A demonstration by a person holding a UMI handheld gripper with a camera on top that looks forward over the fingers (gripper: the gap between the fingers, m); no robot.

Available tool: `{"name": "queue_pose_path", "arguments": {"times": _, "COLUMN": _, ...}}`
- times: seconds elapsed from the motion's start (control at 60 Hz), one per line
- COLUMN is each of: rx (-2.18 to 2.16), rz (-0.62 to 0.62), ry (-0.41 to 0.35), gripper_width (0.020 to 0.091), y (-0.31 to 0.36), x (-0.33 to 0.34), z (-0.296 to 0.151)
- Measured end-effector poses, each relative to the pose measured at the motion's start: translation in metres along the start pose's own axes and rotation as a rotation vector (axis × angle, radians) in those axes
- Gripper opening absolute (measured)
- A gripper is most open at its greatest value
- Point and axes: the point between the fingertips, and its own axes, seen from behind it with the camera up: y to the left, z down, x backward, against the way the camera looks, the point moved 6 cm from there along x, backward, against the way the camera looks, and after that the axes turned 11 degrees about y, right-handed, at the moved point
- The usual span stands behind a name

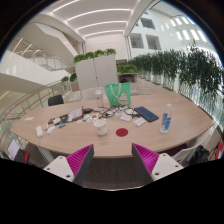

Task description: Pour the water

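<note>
On the far side of a large pale wooden table [150, 140], right of centre and well beyond the fingers: one water bottle [166, 118], upright, clear plastic w/ a blue label band and a blue cap; fill level can't be read. Gripper [111, 162] hangs above the near table edge, released, fingers spread wide w/ nothing between them; 2 pink pads [80, 158] visible, one per finger. Just left of table centre: 1 white cup [102, 127], upright. Right of cup, apart from it: 1 red round coaster [122, 131], flat on the top. Beyond coaster, towards bottle: 1 dark blue notebook [146, 114], lying flat, skewed. Behind cup, mid-table: 2 green translucent vessels [118, 95], side by side, upright; exact type can't be told. Left half of table: scatter of cables and small items, too small to count. Past the table: 1 white cabinet [97, 70] w/ plants on top, and a row of tall leafy plants [185, 70] along the right. Bottle and cup well apart, coaster and notebook between them.
</note>
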Motion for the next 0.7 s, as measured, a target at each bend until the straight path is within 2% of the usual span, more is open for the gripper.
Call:
{"name": "queue_pose_path", "arguments": {"times": 0.033, "rx": -0.010, "rz": 0.015, "ry": -0.012, "gripper_width": 0.0833, "y": 0.038, "x": 0.004, "z": 0.014}}
{"name": "queue_pose_path", "arguments": {"times": 0.217, "rx": 0.020, "rz": 0.071, "ry": -0.095, "gripper_width": 0.0829, "y": 0.018, "x": -0.004, "z": 0.008}}
{"name": "queue_pose_path", "arguments": {"times": 0.283, "rx": 0.034, "rz": 0.111, "ry": -0.134, "gripper_width": 0.0828, "y": -0.012, "x": -0.020, "z": 0.000}}
{"name": "queue_pose_path", "arguments": {"times": 0.533, "rx": -0.015, "rz": 0.276, "ry": -0.198, "gripper_width": 0.0828, "y": -0.163, "x": -0.130, "z": -0.046}}
{"name": "queue_pose_path", "arguments": {"times": 0.7, "rx": -0.059, "rz": 0.320, "ry": -0.171, "gripper_width": 0.0829, "y": -0.258, "x": -0.230, "z": -0.069}}
